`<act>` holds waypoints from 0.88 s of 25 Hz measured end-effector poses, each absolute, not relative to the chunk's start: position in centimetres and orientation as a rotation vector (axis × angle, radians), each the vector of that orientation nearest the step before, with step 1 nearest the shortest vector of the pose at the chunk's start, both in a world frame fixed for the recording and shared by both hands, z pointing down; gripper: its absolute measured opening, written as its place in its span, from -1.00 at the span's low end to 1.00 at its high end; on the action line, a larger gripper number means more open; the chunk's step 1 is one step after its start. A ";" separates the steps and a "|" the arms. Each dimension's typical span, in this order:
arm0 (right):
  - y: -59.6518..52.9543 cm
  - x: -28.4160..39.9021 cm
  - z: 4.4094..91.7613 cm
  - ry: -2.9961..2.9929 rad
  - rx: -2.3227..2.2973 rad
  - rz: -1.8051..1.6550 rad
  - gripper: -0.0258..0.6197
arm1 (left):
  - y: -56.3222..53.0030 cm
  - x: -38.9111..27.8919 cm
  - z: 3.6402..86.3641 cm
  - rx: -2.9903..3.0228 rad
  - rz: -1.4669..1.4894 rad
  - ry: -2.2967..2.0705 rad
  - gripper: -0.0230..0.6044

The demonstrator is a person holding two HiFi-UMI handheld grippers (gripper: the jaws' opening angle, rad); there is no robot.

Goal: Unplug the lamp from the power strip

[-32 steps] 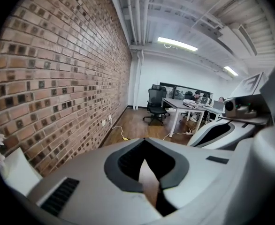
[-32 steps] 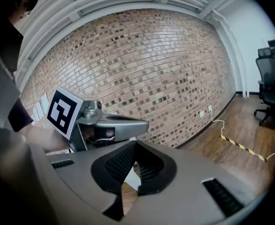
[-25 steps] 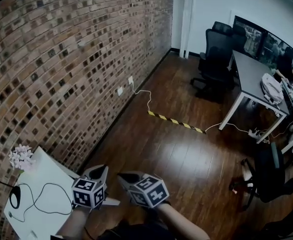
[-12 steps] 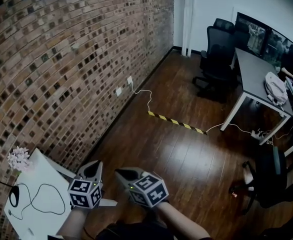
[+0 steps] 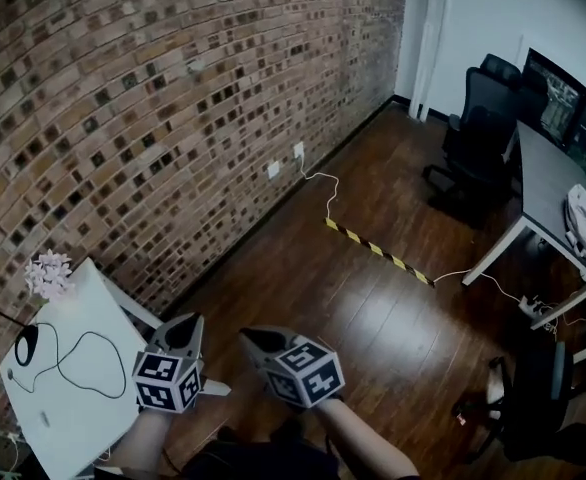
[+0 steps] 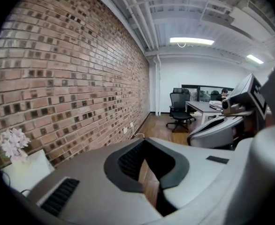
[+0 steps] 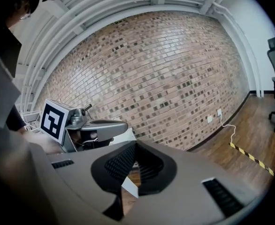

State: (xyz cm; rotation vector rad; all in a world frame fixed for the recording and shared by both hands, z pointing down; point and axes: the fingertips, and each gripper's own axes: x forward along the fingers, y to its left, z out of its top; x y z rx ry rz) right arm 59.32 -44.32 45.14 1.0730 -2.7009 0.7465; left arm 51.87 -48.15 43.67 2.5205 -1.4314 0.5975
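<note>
Lamp [image 5: 25, 344] sits on the white desk [image 5: 103, 303], off to my left. My left gripper [image 5: 185, 323] and right gripper [image 5: 251, 338] both have jaws pressed together, empty.

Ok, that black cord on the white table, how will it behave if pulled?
Probably floppy: the black cord lies in slack curves on the white table. Likely light, so a tug should straighten and slide it across the smooth top.
</note>
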 end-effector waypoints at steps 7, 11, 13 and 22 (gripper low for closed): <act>-45.2 52.5 44.7 -2.754 0.824 0.697 -0.92 | -46.4 44.3 44.7 2.342 0.571 -1.609 -0.92; -44.4 47.9 43.0 -2.831 0.646 0.592 -0.92 | -45.3 40.8 45.6 2.261 0.522 -1.672 -0.92; -43.6 46.1 42.4 -2.852 0.589 0.572 -0.92 | -44.6 39.9 46.0 2.243 0.503 -1.668 -0.92; -40.2 42.0 43.9 -2.741 0.598 0.539 -0.92 | -41.4 36.5 45.9 2.247 0.441 -1.656 -0.92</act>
